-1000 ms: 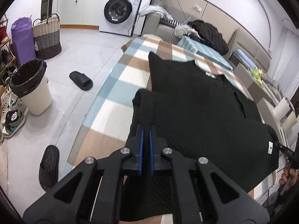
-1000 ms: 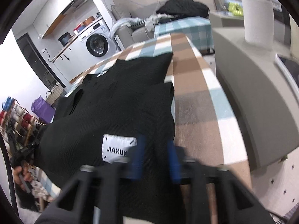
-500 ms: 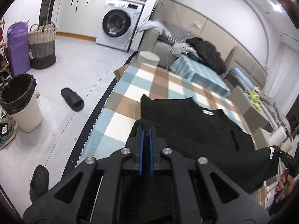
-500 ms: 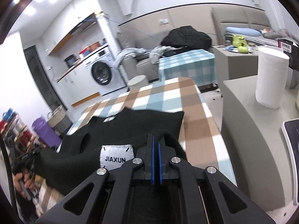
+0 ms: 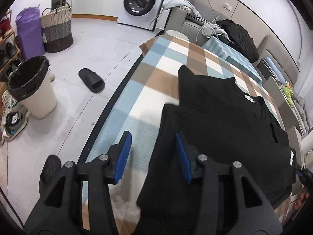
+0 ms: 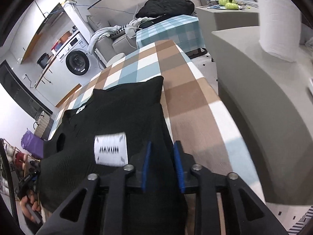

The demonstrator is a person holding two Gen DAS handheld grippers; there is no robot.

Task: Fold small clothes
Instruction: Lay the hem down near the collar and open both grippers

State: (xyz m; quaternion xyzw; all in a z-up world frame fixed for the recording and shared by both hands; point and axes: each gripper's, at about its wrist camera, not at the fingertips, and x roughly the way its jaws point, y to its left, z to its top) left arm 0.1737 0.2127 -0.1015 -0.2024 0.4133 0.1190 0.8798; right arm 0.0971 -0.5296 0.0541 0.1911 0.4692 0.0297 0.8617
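Both the left gripper [image 5: 153, 154] and right gripper [image 6: 162, 164] are opening their jaws, releasing the black garment [image 5: 225, 129] they were clamping, so this fold is landing on the worktop [image 5: 156, 62].

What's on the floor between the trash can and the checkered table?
A black slipper lies on the grey floor between the trash can and the checkered table. The left wrist view shows it.

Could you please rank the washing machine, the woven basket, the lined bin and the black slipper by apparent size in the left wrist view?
1. washing machine
2. lined bin and woven basket: alike, and the bin is nearer
3. black slipper
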